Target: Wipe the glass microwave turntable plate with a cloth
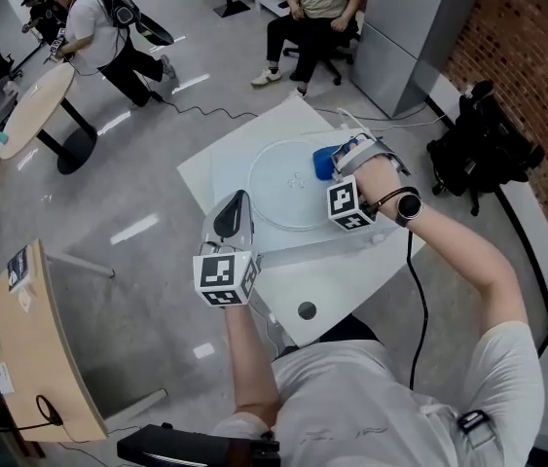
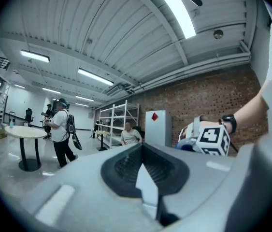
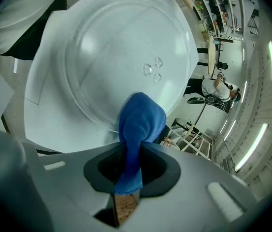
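The clear glass turntable plate [image 1: 288,188] lies flat on the white table [image 1: 351,280]. My right gripper [image 1: 340,161] is shut on a blue cloth [image 1: 323,162] and holds it at the plate's far right rim. In the right gripper view the cloth [image 3: 141,120] bunches out of the gripper [image 3: 128,175] and touches the edge of the plate [image 3: 121,52]. My left gripper [image 1: 234,207] hovers at the plate's near left edge, apart from it. In its own view the left gripper [image 2: 145,178] is shut on nothing and faces out into the room.
A person sits on a chair [image 1: 317,8] beyond the table. Another person [image 1: 98,32] walks at the far left near a round table [image 1: 35,105]. A black bag [image 1: 478,144] lies to the right, a grey cabinet [image 1: 410,27] behind, a wooden board [image 1: 35,339] at the left.
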`<action>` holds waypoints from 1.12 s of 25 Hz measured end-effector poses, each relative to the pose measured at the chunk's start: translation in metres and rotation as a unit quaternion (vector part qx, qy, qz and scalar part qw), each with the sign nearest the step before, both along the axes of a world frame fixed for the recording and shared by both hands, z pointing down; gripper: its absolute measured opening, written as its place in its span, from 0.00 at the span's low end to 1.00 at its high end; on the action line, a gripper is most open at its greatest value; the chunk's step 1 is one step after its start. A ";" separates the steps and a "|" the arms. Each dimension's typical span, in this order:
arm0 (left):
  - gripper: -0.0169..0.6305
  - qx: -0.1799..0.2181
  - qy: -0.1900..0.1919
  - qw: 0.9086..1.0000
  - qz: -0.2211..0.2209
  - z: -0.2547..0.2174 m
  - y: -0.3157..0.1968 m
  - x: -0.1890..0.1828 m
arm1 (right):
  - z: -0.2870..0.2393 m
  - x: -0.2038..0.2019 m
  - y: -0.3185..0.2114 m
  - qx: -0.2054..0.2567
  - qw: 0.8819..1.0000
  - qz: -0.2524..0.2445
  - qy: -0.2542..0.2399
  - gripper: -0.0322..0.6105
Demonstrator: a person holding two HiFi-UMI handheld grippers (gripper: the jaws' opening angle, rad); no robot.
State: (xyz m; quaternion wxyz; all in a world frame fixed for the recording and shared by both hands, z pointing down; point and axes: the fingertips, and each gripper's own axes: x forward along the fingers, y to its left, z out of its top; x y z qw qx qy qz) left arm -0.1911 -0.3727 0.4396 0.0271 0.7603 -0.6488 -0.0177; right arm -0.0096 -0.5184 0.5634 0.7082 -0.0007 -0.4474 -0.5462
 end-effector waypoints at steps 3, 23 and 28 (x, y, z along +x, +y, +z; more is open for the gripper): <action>0.03 -0.001 -0.001 1.000 0.005 0.001 0.002 0.001 | 0.000 0.000 0.031 -0.003 1.000 -0.017 -0.003 0.15; 0.03 -0.016 0.013 0.998 -0.051 0.018 0.015 -0.034 | 0.000 -0.134 -0.006 0.056 0.990 -0.127 0.013 0.15; 0.03 -0.021 0.015 0.999 -0.048 0.021 0.009 -0.034 | 0.005 -0.076 -0.050 0.051 0.995 -0.077 0.037 0.15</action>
